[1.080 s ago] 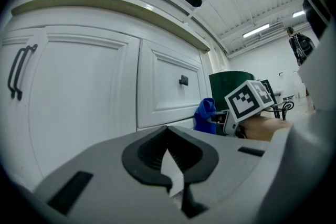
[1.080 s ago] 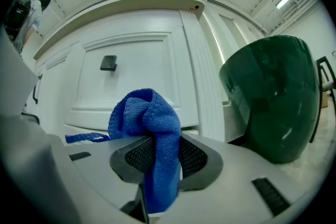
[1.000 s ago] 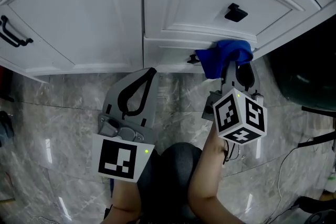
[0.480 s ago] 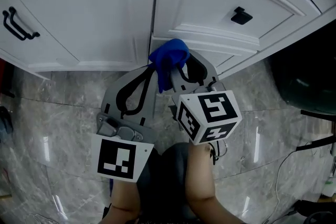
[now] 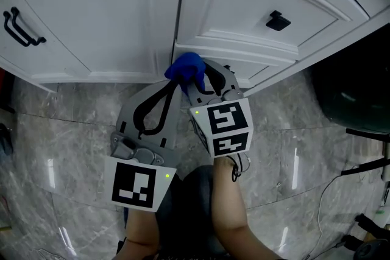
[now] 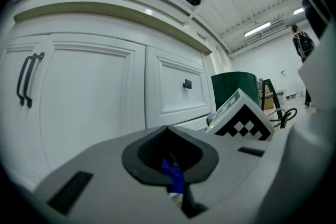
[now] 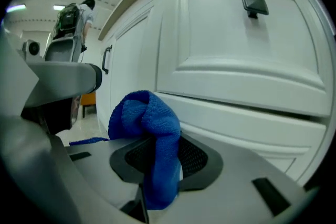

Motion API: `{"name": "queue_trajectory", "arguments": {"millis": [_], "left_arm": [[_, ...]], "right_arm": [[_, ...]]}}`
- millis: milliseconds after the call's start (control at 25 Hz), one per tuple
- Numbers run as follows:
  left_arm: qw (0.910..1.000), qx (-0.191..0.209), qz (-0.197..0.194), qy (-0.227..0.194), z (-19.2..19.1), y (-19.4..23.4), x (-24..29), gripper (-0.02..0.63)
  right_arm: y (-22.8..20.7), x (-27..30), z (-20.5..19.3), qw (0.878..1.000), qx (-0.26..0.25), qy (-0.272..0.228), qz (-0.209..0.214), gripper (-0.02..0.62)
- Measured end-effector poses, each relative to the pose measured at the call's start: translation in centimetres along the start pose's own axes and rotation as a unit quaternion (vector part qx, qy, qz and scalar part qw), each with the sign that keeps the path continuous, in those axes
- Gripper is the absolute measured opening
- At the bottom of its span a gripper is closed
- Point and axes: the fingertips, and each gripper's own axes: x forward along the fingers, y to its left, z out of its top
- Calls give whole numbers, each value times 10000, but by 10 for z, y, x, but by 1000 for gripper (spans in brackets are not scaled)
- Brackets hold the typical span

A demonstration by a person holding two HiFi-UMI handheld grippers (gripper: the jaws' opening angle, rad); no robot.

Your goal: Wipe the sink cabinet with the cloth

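Observation:
The white sink cabinet (image 5: 91,15) fills the top of the head view, with two panelled doors. A blue cloth (image 5: 184,67) is bunched against the cabinet's bottom rail (image 5: 244,49), just below the seam between the doors. My right gripper (image 5: 191,78) is shut on the blue cloth (image 7: 149,123), which bulges up over my right gripper's (image 7: 160,162) jaws in its own view. My left gripper (image 5: 175,86) lies just left of the cloth, jaws together. In its own view my left gripper (image 6: 168,132) shows a sliver of blue in the hollow between its jaws; I cannot tell its source.
A black knob (image 5: 277,21) sits on the right door and a black bar handle (image 5: 18,27) on the left door. Grey marble floor (image 5: 61,143) lies below. A dark green bin (image 5: 356,94) stands at the right, with cables (image 5: 341,186) near it.
My right gripper has carried the cloth leftward along the bottom rail, from under the knob to the seam between the doors. The left gripper has stayed in place.

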Motion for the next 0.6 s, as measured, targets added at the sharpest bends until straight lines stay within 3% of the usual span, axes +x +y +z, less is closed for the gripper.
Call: {"name": "queue_trajectory", "arguments": {"millis": [160, 600], "left_arm": [[10000, 20, 54, 31, -1, 4, -2, 0], [10000, 33, 14, 36, -1, -2, 2, 0]], "right_arm": [[0, 3, -2, 9995, -258, -175, -67, 115], [-2, 3, -4, 9974, -255, -661, -103, 115]]}}
